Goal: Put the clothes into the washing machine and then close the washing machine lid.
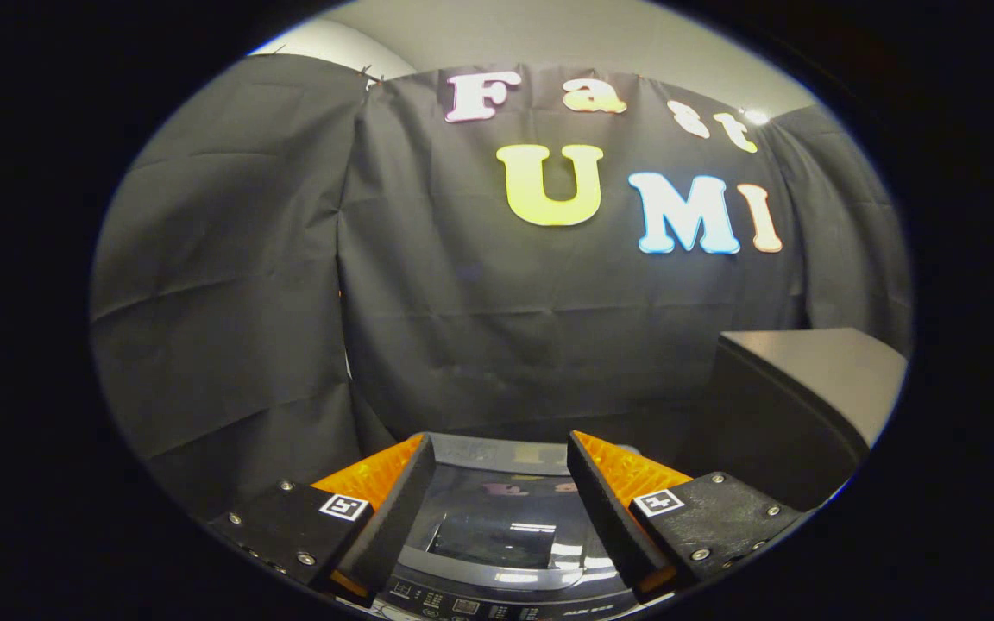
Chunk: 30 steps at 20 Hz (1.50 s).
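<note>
Two fingers of my gripper (pixel 501 448) stand apart, released and grasping nothing, above the washing machine (pixel 497 552), its glossy lid (pixel 497 517) down at 6 o'clock.

Black cloth (pixel 462 328) hangs in loose folds well beyond the fingers, draped around the booth. Off to the right of the fingers stands a dark cabinet (pixel 790 414) with a pale flat top.

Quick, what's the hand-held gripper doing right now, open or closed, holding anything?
Hand-held gripper: open, fingers spread apart and holding nothing, above the glossy lid of the washing machine.
</note>
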Available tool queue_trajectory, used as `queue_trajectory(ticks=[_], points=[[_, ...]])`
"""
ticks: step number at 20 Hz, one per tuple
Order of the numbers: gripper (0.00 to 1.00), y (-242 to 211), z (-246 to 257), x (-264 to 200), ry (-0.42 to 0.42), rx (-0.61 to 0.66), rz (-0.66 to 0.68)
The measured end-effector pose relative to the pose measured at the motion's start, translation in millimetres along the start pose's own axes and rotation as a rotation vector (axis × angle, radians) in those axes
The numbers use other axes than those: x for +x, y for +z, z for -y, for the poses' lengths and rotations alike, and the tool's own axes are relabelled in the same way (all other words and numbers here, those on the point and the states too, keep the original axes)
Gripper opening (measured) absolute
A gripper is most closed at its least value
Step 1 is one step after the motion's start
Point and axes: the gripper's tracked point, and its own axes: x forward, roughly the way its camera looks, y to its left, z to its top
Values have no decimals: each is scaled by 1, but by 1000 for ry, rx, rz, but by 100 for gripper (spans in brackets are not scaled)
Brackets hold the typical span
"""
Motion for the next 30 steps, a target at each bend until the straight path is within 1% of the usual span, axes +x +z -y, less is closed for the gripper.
queue_trajectory(ticks=[5,8,12,17,24,30], points=[[96,34,42,-58,-5,-14,72],[96,40,76,-95,-17,-29,90],[96,48,119,-145,-38,-13,113],[96,62,162,-210,-68,-10,154],[96,63,219,-289,-134,-11,186],[95,64,253,-336,-179,-3,213]])
